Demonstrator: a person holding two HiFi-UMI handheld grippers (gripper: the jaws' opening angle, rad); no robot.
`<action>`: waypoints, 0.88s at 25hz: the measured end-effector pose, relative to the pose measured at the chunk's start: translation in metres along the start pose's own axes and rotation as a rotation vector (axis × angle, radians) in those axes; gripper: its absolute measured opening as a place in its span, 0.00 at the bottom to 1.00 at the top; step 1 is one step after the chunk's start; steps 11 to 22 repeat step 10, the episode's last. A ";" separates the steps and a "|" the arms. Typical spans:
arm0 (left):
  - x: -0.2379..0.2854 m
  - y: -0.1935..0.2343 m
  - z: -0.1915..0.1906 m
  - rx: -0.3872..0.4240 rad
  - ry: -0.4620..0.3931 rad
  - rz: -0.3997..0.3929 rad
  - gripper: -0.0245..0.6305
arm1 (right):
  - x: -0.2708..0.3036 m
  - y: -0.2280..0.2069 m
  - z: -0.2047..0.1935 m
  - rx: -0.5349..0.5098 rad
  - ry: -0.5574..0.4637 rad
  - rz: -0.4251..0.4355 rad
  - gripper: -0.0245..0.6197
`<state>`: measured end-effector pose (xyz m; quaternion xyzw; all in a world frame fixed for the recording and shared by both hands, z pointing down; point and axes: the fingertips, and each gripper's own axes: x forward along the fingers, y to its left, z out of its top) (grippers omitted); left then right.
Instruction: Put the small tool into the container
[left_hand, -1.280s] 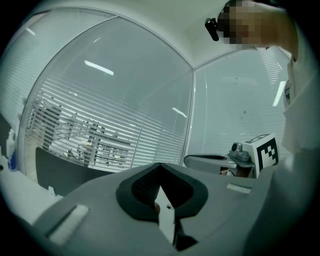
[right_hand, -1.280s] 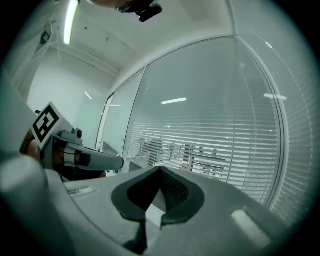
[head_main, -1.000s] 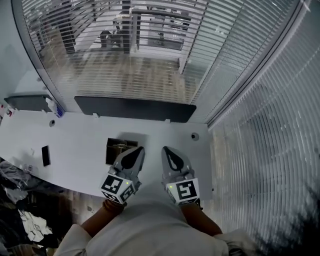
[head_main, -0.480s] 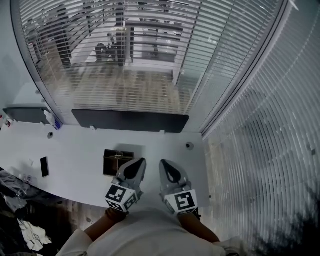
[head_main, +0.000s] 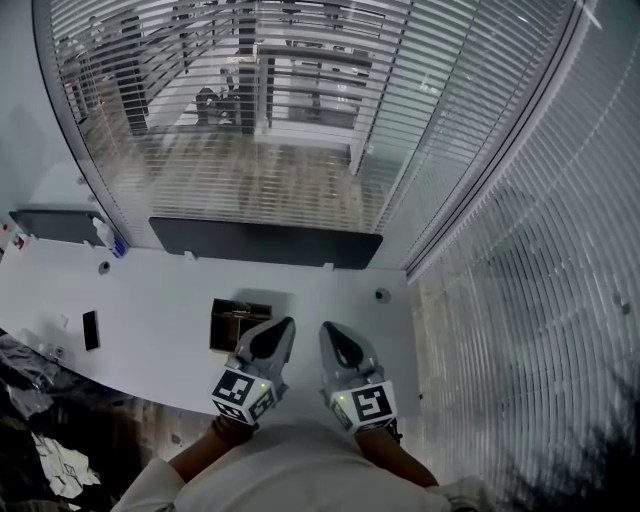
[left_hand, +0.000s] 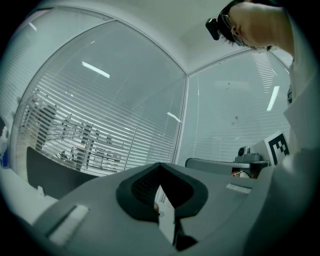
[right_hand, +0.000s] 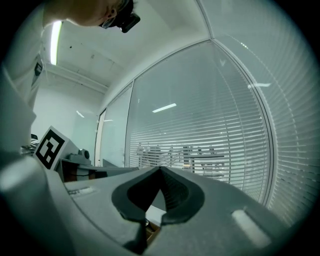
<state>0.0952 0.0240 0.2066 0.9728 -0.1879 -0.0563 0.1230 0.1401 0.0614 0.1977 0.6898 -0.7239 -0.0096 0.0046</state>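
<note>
A dark open box (head_main: 238, 325), the container, stands on the white table (head_main: 150, 310). Something pale lies at its far rim; I cannot tell what it is. My left gripper (head_main: 284, 323) hangs just right of the box, near the table's front edge, its jaws shut and empty. My right gripper (head_main: 327, 327) is beside it, also shut with nothing held. In the left gripper view the tips (left_hand: 159, 165) meet against the window blinds. In the right gripper view the tips (right_hand: 160, 169) also meet. No small tool shows clearly in any view.
A black phone (head_main: 91, 329) lies at the table's left. A long dark panel (head_main: 265, 243) runs along the table's back edge, in front of glass walls with blinds. Two cable holes (head_main: 381, 295) (head_main: 104, 268) are set in the tabletop. Clutter lies on the floor at the lower left.
The head view has shifted, so table and box sit lower in the picture. Both grippers keep their place beside the box and stay shut.
</note>
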 end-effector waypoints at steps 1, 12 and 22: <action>0.000 0.000 0.001 0.001 -0.001 0.001 0.04 | 0.000 -0.001 0.002 0.003 -0.001 0.001 0.04; -0.001 -0.001 0.002 0.005 0.003 -0.007 0.04 | 0.005 0.004 0.008 -0.001 -0.015 0.014 0.04; -0.001 -0.001 0.002 0.005 0.003 -0.007 0.04 | 0.005 0.004 0.008 -0.001 -0.015 0.014 0.04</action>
